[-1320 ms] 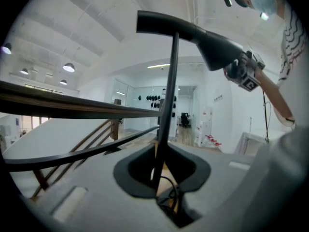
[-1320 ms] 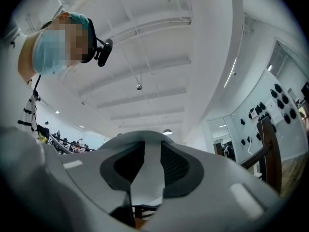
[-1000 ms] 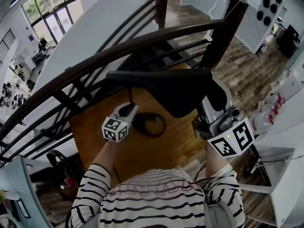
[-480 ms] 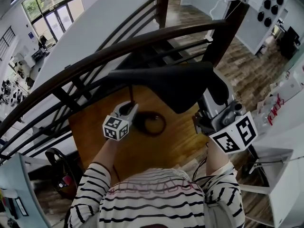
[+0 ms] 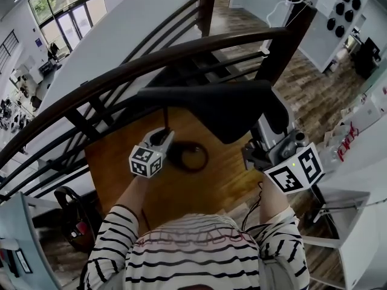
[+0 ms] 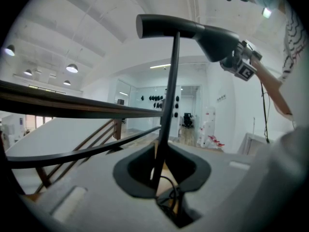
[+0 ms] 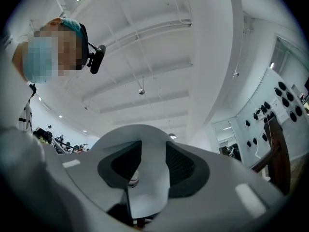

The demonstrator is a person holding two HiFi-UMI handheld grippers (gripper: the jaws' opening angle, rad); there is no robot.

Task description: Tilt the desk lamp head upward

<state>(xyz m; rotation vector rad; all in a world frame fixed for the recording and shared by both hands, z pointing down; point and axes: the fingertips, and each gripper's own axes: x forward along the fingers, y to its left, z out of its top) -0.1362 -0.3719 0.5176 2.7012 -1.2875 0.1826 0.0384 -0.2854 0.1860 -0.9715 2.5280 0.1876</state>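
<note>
The black desk lamp stands on the wooden table (image 5: 151,192), with its round base (image 5: 188,157), thin pole (image 5: 165,121) and wide flat head (image 5: 211,110). My left gripper (image 5: 162,139) is shut on the pole just above the base; in the left gripper view the pole (image 6: 169,95) rises between its jaws to the head (image 6: 183,29). My right gripper (image 5: 257,153) sits at the head's right end. Its jaws are opening, and the head's pale end (image 7: 149,173) still lies between them, with a gap on the left side.
A dark wooden handrail (image 5: 121,71) with slanted bars curves across just behind the lamp. A black cable (image 6: 169,197) runs from the lamp's base. White furniture (image 5: 357,180) stands at the right, a black chair (image 5: 72,216) at the lower left.
The right gripper rose a little with the lamp head's right end, then held there. The left gripper stayed on the pole.
</note>
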